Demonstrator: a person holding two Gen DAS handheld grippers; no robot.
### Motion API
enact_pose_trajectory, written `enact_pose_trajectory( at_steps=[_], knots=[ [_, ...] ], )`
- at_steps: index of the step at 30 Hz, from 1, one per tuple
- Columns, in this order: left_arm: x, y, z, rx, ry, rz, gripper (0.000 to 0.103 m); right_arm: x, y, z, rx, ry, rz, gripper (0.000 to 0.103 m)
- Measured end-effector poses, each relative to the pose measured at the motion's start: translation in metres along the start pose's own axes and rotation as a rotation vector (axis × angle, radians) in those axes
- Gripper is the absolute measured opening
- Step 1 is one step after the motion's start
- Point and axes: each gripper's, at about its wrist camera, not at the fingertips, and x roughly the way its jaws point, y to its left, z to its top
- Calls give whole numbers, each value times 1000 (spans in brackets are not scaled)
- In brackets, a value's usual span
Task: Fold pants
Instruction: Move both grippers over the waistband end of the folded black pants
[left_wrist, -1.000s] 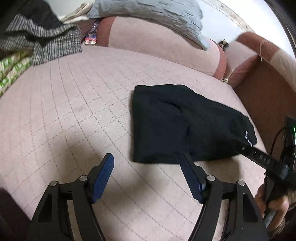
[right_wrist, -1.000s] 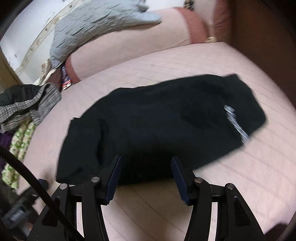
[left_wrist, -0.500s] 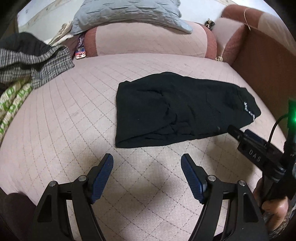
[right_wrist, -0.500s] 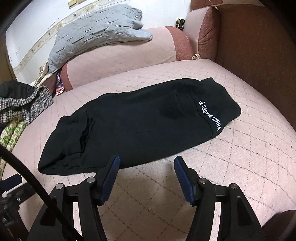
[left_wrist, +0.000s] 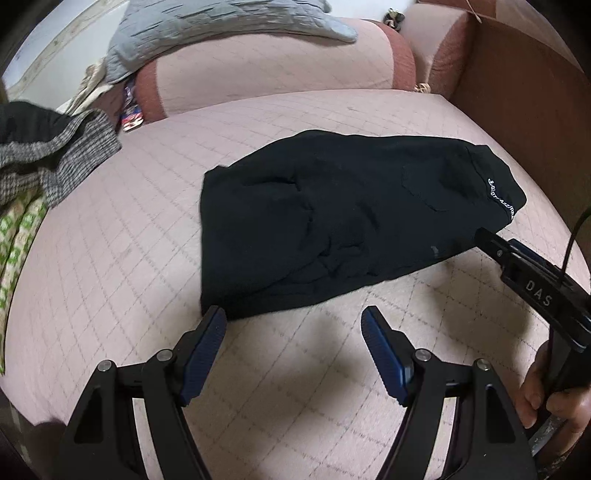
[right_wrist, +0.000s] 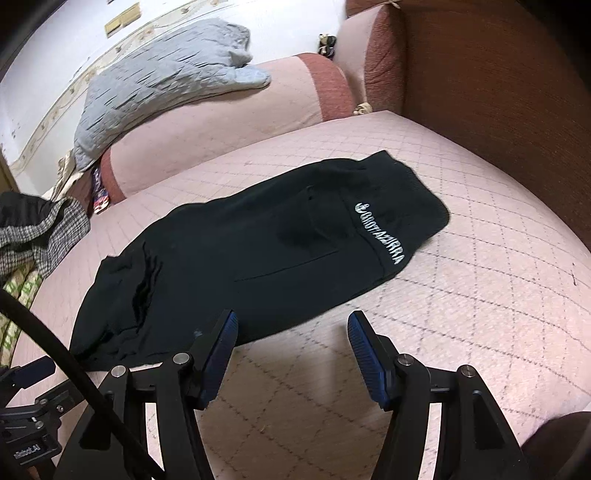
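Black pants (left_wrist: 332, 221) lie folded in a flat bundle on the pink quilted cushion (left_wrist: 110, 258), their waistband with white lettering (right_wrist: 380, 236) at the right end. My left gripper (left_wrist: 293, 317) is open and empty just in front of the bundle's near left corner. My right gripper (right_wrist: 293, 319) is also open with nothing between its fingers; its left fingertip (right_wrist: 225, 332) overlaps the pants' near edge in the right wrist view. The left wrist view shows the right gripper (left_wrist: 532, 280) from the side by the waistband end, with a hand (left_wrist: 543, 398) on its handle.
A grey quilted pillow (right_wrist: 159, 81) lies on the pink bolster (left_wrist: 277, 70) at the back. Checked and green patterned clothes (left_wrist: 48, 158) are heaped at the left. A brown sofa side (right_wrist: 498, 92) walls the right. A cable (right_wrist: 55, 350) crosses the lower left.
Both grippers have shifted across the near side of the pants and the left one has rolled. The right gripper's jaws stand a little wider. The pants have stayed where they lay.
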Motion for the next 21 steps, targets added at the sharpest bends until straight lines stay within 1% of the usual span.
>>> enact_pose_trajectory(
  at_steps=[4,11,13,17,21],
  knots=[
    [4,-9,12,38,-12,4,75,-1,-11,6,39,-14,-15,67],
    [18,-23,32,89,-3,12,75,3,-32,15,125,-11,-13,67],
    [23,-26,38,102,5,1,75,4,-40,18,155,-13,-15,68],
    [37,-34,62,94,49,-65,75,7,-57,22,215,-10,-35,68],
    [47,-48,97,108,58,-145,75,7,-78,26,293,-22,-73,68]
  ],
)
